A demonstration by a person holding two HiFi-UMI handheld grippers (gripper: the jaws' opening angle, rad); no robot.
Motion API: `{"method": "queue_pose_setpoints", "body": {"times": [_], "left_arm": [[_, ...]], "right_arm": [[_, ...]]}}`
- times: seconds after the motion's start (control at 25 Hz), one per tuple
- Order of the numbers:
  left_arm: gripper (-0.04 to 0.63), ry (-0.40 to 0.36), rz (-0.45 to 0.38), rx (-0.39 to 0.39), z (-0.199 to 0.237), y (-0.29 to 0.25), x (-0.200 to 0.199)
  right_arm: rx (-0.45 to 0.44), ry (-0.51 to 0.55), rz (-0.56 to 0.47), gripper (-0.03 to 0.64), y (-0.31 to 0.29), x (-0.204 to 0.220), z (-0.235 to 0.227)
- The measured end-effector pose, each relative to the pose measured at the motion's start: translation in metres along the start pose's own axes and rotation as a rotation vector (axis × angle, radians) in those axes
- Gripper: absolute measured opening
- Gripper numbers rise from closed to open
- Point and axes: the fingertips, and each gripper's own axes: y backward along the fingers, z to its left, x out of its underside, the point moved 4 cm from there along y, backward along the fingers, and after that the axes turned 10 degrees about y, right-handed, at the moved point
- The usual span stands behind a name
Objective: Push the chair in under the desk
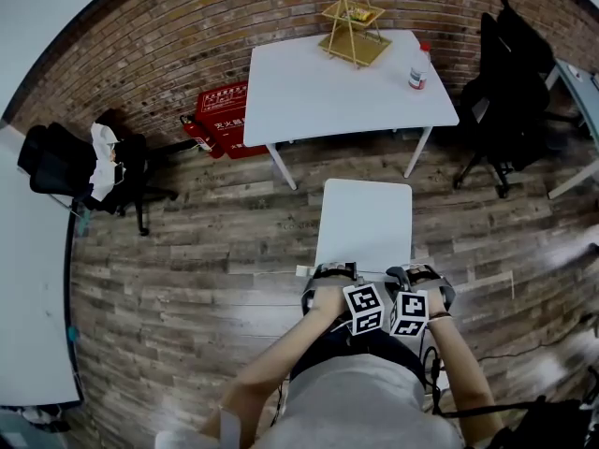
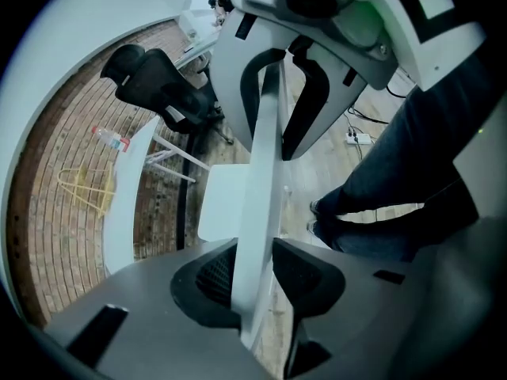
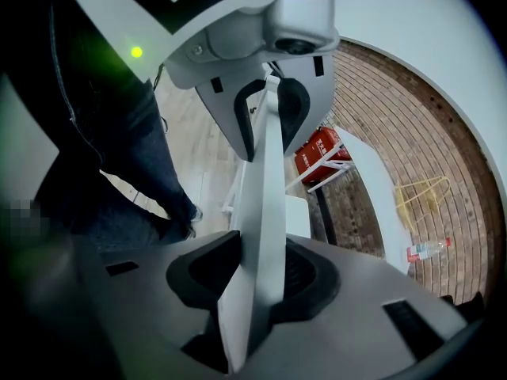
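A wood-plank floor [image 1: 187, 241] runs up to a brick wall [image 1: 187, 45], and against that wall stands the white counter [image 1: 318, 92], carrying a yellow wire basket [image 1: 354, 26] and a bottle [image 1: 418, 66]. The white chair [image 1: 365, 223] stands on the open floor, well apart from the counter, with its seat turned toward the gap between the counter's front legs. The person stands behind it, and the left gripper [image 1: 329, 271] and right gripper [image 1: 416, 274] sit side by side on the top of the backrest [image 2: 265, 157]. Both pairs of jaws are closed on that thin white panel, which is pinched between the pads. The step in hand looks like the start of the push. It should go well if both hands press forward evenly so the chair slides straight. The seat lies nearer the counter's right leg, so a slight steer to the left would keep it clear. The head view alone shows this alignment and how far the chair has yet to go. Only the gripper views show the pads against the panel and the person's legs [image 3: 135, 165] close behind the chair. The right gripper view also looks under the counter to a red box [image 3: 321, 153], and the left gripper view takes in a black office chair [image 2: 158, 85] beside the counter.
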Motion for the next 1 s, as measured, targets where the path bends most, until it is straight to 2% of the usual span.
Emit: {"method": "queue_pose_setpoints", "body": {"times": [0.2, 0.52, 1.0], "left_arm": [[0.126, -0.004, 0.016, 0.022, 0.005, -0.003, -0.002], [0.124, 0.038, 0.039, 0.02, 0.032, -0.014, -0.016], [0.127, 0.115, 0.063, 0.003, 0.112, -0.045, -0.033]], "right_arm": [[-0.026, 0.031, -0.022, 0.123, -0.002, 0.002, -0.005], [-0.046, 0.062, -0.036, 0.118, -0.014, 0.02, -0.035], [-0.052, 0.121, -0.063, 0.118, -0.049, 0.044, -0.117]]}}
